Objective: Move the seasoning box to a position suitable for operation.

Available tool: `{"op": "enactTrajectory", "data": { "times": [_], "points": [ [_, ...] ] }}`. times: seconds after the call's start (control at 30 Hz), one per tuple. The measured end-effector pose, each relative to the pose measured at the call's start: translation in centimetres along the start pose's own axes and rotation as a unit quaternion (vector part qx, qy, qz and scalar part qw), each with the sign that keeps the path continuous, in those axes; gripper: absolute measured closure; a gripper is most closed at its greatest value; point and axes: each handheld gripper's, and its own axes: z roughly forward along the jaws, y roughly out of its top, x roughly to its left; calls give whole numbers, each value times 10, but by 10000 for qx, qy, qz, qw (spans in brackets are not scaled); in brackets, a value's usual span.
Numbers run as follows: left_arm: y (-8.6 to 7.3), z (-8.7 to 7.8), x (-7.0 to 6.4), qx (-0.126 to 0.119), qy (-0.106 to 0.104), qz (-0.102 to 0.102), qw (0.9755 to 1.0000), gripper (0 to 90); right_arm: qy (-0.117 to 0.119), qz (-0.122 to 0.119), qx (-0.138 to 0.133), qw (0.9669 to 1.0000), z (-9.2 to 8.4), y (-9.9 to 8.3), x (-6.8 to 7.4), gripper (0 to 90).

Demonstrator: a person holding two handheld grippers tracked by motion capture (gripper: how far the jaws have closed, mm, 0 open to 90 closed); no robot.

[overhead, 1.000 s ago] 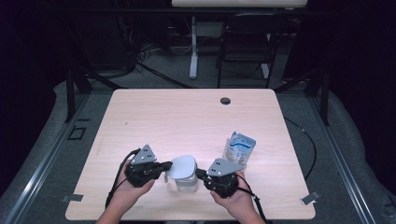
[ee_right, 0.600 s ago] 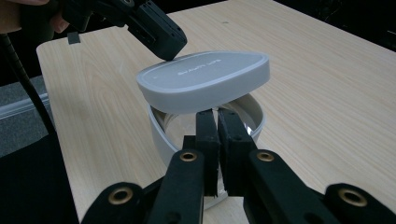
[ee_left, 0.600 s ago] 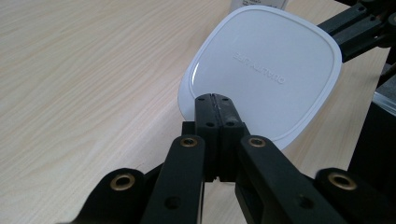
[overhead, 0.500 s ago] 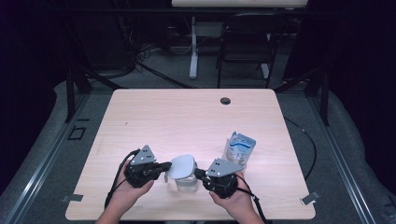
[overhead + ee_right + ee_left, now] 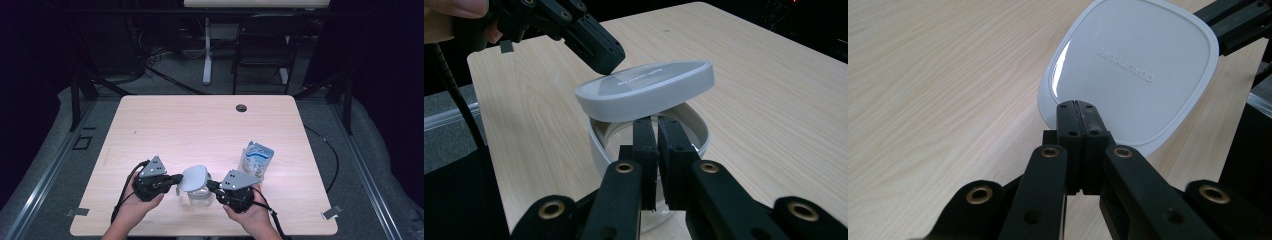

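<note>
white rounded-square plastic lid (image 5: 194,178) sits tilted above the clear round plastic container (image 5: 200,196) near the front edge of the light wooden counter (image 5: 200,125). left gripper (image 5: 176,178) pinches the lid's edge. right gripper (image 5: 212,186) grips the container's rim, jaws nearly together. pale blue packet (image 5: 257,159) stands just right.

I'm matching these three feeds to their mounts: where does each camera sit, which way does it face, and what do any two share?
High view: above the person's side, looking forward and down on the table; both hands, left gripper and right gripper show.
Left gripper view: rides that gripper, looking along its jaws, shut on the white lid.
Right gripper view: rides that gripper, facing the clear container, whose wall its jaws grip; the other gripper shows farther off.
All three share the lid; the high view also shows a pouch.
</note>
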Motion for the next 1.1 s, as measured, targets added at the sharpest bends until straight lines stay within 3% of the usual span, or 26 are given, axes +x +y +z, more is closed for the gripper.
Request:
{"op": "enactTrajectory", "data": {
  "times": [0.47,1.1],
  "points": [
    [-3,1,2,123,34,-3,9999,900,18,-4,-8,10000,0,1,1,866],
    [-4,-1,1,375,-44,203,9991,900,17,-23,-33,10000,-1,2,2,863]
  ]
}}
